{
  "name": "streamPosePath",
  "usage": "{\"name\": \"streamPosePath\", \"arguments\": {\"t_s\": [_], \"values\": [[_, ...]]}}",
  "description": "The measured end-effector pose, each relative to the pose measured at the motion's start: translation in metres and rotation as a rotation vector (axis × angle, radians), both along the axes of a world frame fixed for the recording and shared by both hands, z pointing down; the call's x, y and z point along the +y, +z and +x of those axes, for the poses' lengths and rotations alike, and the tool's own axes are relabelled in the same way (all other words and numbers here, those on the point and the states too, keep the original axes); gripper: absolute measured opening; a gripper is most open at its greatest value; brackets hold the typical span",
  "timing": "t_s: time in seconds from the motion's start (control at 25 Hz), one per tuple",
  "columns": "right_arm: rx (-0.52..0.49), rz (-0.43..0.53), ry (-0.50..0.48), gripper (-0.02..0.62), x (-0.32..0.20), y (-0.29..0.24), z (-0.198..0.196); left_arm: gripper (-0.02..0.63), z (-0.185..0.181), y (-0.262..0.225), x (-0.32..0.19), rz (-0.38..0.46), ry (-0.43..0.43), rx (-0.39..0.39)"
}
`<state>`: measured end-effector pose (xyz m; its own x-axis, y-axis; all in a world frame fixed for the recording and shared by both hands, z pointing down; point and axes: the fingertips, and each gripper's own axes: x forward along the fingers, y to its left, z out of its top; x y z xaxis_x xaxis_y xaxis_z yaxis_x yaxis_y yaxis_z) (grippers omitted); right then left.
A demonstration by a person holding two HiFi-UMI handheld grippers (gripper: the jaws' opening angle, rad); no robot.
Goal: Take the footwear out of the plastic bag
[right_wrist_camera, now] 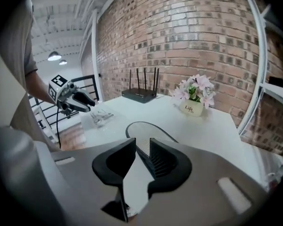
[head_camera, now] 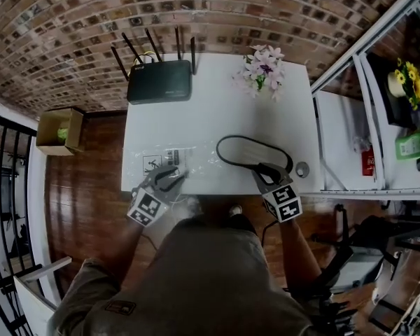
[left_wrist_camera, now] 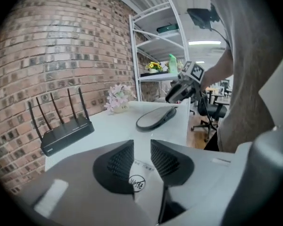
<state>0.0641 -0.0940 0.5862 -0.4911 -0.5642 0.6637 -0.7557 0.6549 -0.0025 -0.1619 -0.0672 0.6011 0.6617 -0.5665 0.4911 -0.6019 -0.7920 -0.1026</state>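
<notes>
Parted at the pads (left_wrist_camera: 120, 162) of the left gripper (left_wrist_camera: 141, 144), pinching nothing, with only the plastic bag (left_wrist_camera: 140, 175) showing flat through the gap. Narrowly apart at the right gripper (right_wrist_camera: 142, 141) too, clamping nothing, just over the near end of the slipper (right_wrist_camera: 144, 128). Out of the bag by the look of it, lying just right of it on the white table (head_camera: 217, 117). Best to draw both grippers clear, jaws kept apart, without snagging film or rim.
</notes>
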Motion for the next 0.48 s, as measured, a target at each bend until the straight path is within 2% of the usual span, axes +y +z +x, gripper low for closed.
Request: {"name": "streamPosePath", "arguments": {"t_s": [0.08,0.2,0.36,0.48], "values": [[-0.053,0.004,0.011,0.081,0.006,-0.005,0.002,0.062,0.009,-0.008,0.002,-0.001,-0.037,0.054],[-0.146,0.004,0.030,0.050,0.017,-0.011,0.009,0.015,0.030,-0.016,0.013,0.000,-0.068,0.107],[-0.262,0.021,0.038,0.015,0.037,-0.026,0.024,0.002,0.062,-0.035,0.029,0.011,-0.118,0.192],[-0.322,0.044,0.019,0.015,0.055,-0.038,0.036,0.002,0.086,-0.043,0.042,0.000,-0.172,0.269]]}}
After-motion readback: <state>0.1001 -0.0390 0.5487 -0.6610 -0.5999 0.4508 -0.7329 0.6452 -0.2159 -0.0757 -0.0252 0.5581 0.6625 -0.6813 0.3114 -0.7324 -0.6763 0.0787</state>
